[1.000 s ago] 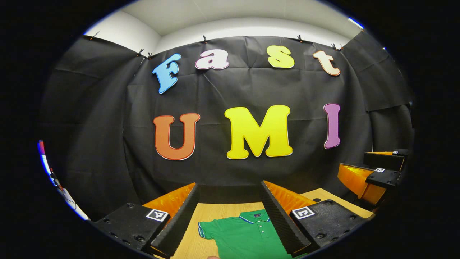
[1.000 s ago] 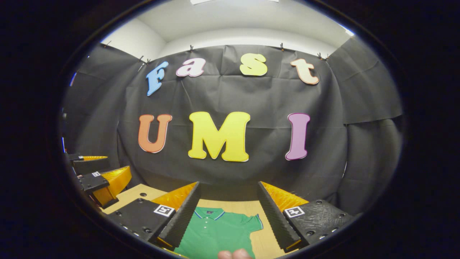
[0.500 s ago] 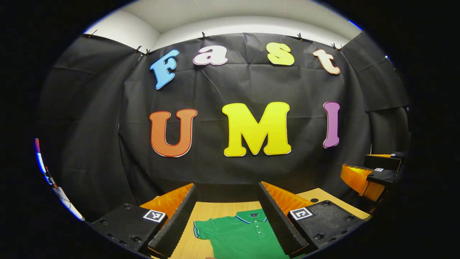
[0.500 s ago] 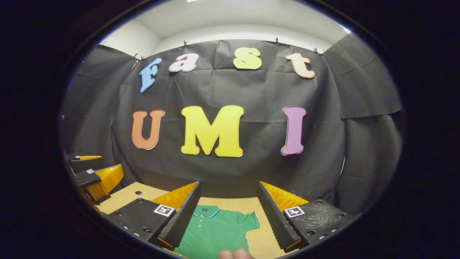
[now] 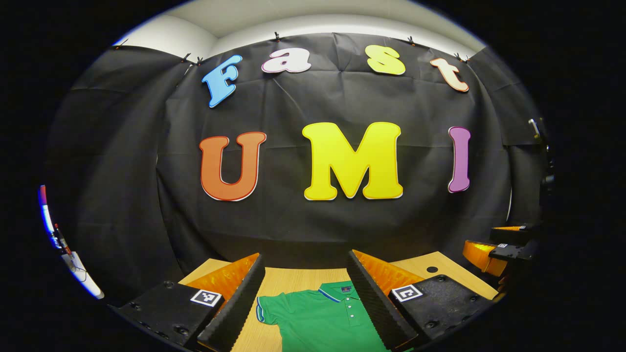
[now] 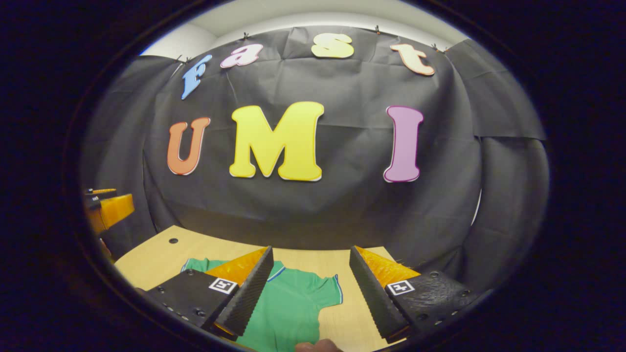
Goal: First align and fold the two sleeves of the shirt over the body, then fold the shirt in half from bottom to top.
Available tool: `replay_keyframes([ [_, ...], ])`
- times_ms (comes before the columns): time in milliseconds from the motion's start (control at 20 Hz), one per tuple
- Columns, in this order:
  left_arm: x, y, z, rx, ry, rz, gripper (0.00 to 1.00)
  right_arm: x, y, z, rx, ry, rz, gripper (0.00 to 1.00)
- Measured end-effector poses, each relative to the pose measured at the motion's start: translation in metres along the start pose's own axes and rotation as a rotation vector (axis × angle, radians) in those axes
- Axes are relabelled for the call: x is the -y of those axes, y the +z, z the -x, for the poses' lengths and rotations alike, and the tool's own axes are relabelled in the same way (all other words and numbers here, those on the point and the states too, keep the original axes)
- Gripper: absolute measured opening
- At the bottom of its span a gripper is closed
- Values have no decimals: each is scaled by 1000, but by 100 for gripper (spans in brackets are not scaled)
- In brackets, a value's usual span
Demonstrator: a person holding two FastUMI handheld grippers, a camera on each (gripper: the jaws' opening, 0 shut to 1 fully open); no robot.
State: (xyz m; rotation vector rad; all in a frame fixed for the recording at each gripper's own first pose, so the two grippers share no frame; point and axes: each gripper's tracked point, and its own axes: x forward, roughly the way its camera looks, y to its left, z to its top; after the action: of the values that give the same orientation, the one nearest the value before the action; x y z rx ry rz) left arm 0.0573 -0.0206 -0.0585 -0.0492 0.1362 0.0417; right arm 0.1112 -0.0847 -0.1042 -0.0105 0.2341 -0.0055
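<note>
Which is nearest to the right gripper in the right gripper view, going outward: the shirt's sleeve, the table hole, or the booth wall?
From the right gripper, whose fingers stand apart:
1. Shirt sleeve, just ahead between the fingers.
2. Table hole, far left near the back edge.
3. Booth wall, behind the table.

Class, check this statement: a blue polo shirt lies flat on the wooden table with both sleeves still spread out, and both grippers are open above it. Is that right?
Not quite: the polo shirt is green, not blue, as the left gripper view shows. The rest holds: it lies flat on the wooden table, sleeves still spread, and the left gripper and right gripper are open above it.
</note>
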Motion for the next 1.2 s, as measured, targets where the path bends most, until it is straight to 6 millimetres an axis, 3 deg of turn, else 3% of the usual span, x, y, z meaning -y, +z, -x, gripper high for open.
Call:
replay_keyframes([
  [150, -3, -5, -15, -7, 30, -16, 100, 20, -28, -47, -57, 1, -3, 95],
  [350, -3, -8, -30, -6, 55, -31, 100, 38, -80, -111, -167, 16, 6, 97],
  [700, -11, -25, -44, -46, 125, -20, 100, 65, -172, -191, -349, 26, 24, 98],
  [900, -15, -38, -44, -87, 154, -26, 100, 80, -208, -215, -418, -8, 9, 96],
  [1100, -10, -42, -47, -102, 162, -43, 100, 82, -235, -231, -475, 3, -9, 98],
  [1200, -7, -44, -48, -105, 164, -49, 100, 81, -249, -233, -518, 16, -21, 94],
])
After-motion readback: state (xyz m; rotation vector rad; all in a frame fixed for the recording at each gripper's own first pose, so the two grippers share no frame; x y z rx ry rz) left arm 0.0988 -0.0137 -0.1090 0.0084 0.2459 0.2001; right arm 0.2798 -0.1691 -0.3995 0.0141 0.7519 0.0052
